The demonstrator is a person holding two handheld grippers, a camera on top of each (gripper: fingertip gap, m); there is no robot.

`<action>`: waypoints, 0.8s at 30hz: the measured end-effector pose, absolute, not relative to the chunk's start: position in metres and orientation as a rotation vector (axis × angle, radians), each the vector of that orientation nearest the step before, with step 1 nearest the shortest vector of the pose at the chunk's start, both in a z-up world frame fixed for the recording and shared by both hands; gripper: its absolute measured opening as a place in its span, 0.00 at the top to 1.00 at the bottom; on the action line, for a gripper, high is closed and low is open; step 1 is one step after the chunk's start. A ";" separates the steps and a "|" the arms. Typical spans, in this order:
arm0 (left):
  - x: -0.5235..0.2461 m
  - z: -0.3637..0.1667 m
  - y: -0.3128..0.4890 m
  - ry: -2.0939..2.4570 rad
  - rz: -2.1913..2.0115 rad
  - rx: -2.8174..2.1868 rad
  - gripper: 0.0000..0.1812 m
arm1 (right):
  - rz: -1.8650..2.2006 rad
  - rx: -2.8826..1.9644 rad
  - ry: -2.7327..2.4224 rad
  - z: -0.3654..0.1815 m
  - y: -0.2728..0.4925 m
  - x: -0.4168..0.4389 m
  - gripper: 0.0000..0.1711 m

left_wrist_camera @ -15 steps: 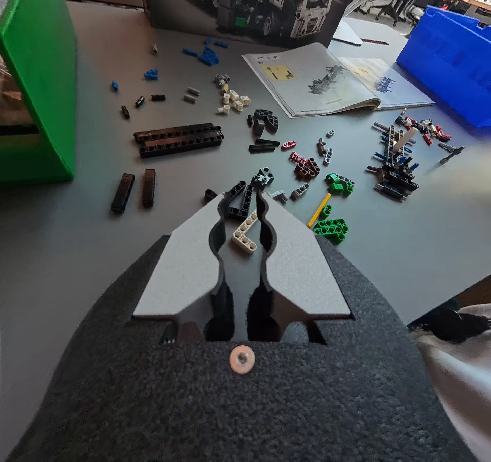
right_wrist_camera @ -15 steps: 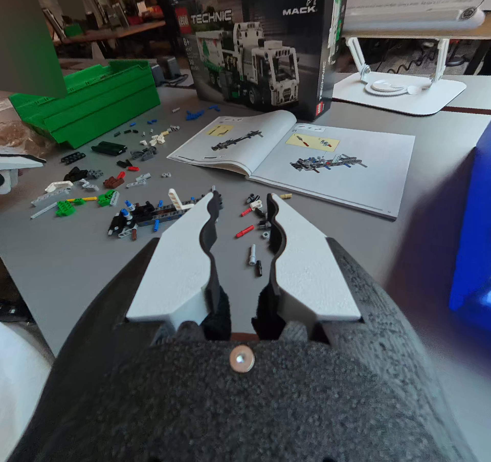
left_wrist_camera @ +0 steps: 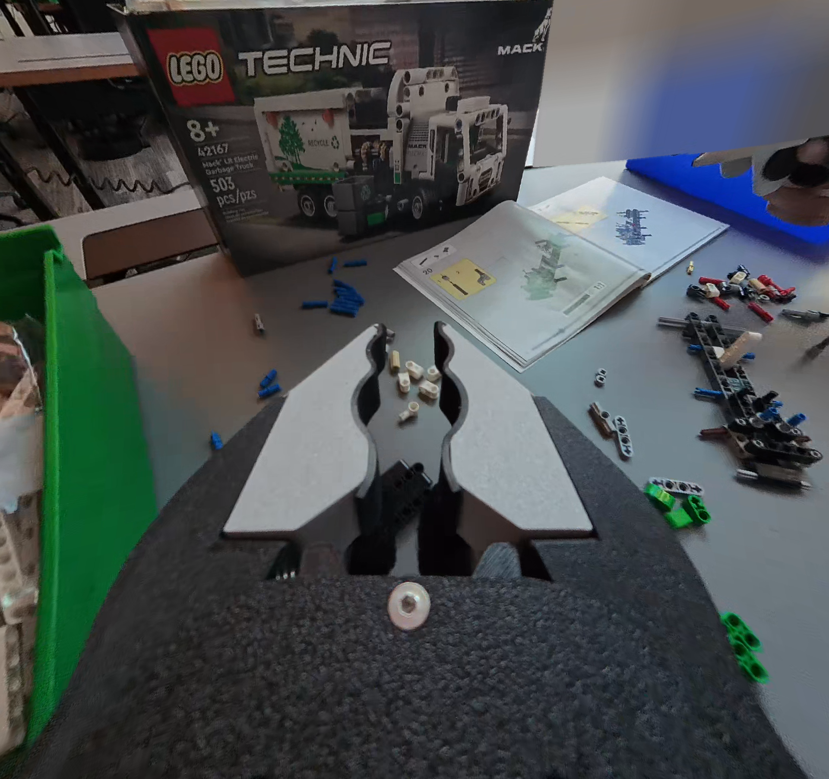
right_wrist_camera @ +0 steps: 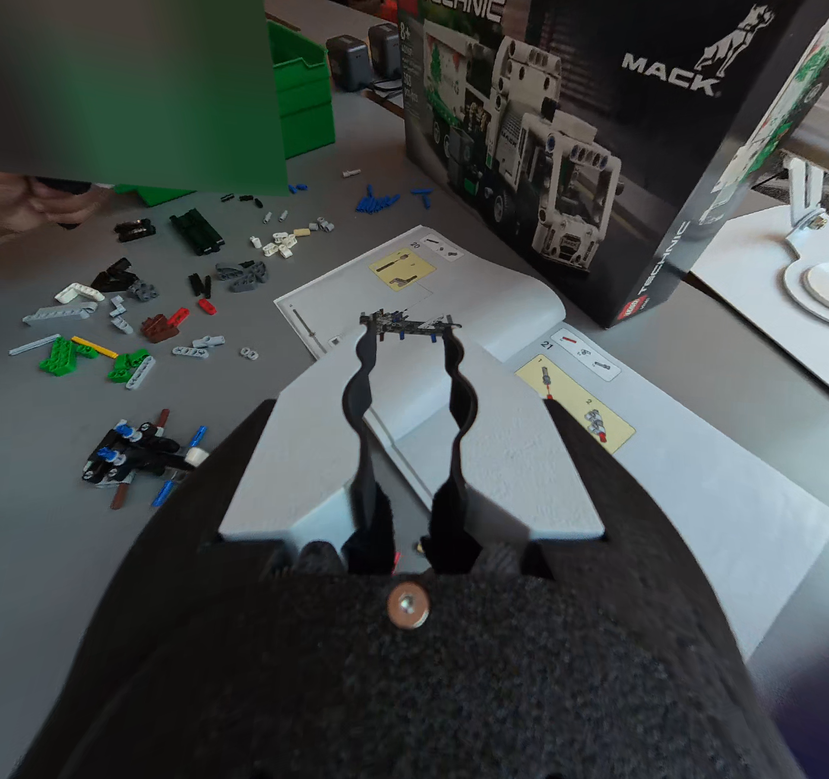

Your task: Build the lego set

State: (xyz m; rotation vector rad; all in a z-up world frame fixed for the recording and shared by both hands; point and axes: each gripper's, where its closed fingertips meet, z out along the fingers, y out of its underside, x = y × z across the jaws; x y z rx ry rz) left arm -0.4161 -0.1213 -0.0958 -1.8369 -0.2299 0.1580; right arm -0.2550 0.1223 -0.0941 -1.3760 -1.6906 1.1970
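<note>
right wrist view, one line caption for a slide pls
Open right gripper over the open manual, loose pieces to its left, set box behind.

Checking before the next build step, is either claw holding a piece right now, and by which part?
Nothing is held. The left claw is open above loose cream connectors, and the right claw is open over the instruction booklet.

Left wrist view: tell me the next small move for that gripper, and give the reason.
Probably lower the left gripper onto one of the small cream plastic connector pieces on the grey table. Its jaws stand open and empty, and that loose cluster lies right between the fingertips. The open paper instruction booklet lies just beyond, so a part pick seems likely.
</note>
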 end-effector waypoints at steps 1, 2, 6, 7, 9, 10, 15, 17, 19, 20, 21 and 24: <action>-0.422 -0.094 -0.116 -0.215 0.167 -1.829 0.89 | 1.200 -1.379 -1.688 -0.098 0.124 -0.260 0.85; -0.427 -0.092 -0.111 -0.203 0.173 -1.820 0.89 | 1.206 -1.386 -1.683 -0.101 0.126 -0.263 0.85; -0.441 -0.100 -0.100 -0.176 0.202 -1.844 0.84 | 1.163 -1.391 -1.650 -0.110 0.133 -0.260 0.86; -0.443 -0.104 -0.099 -0.175 0.218 -1.850 0.83 | 1.164 -1.399 -1.643 -0.111 0.133 -0.258 0.86; -0.444 -0.111 -0.099 -0.158 0.255 -1.860 0.83 | 1.188 -1.436 -1.621 -0.113 0.132 -0.251 0.86; -0.442 -0.113 -0.099 -0.146 0.257 -1.869 0.83 | 1.195 -1.453 -1.610 -0.116 0.131 -0.248 0.86; -0.444 -0.122 -0.109 -0.158 0.222 -1.879 0.84 | 1.011 -1.420 -1.631 -0.124 0.138 -0.239 0.87; -0.446 -0.119 -0.112 -0.176 0.218 -1.858 0.85 | 0.962 -1.392 -1.639 -0.126 0.138 -0.239 0.87; -0.445 -0.117 -0.111 -0.182 0.199 -1.850 0.86 | 0.969 -1.398 -1.637 -0.129 0.135 -0.241 0.88; -0.445 -0.117 -0.111 -0.179 0.207 -1.849 0.86 | 0.994 -1.405 -1.645 -0.131 0.132 -0.242 0.88; -0.445 -0.116 -0.111 -0.174 0.215 -1.845 0.86 | 1.013 -1.413 -1.659 -0.133 0.128 -0.243 0.88; -0.440 -0.115 -0.110 -0.160 0.189 -1.842 0.87 | 0.983 -1.406 -1.671 -0.138 0.127 -0.244 0.88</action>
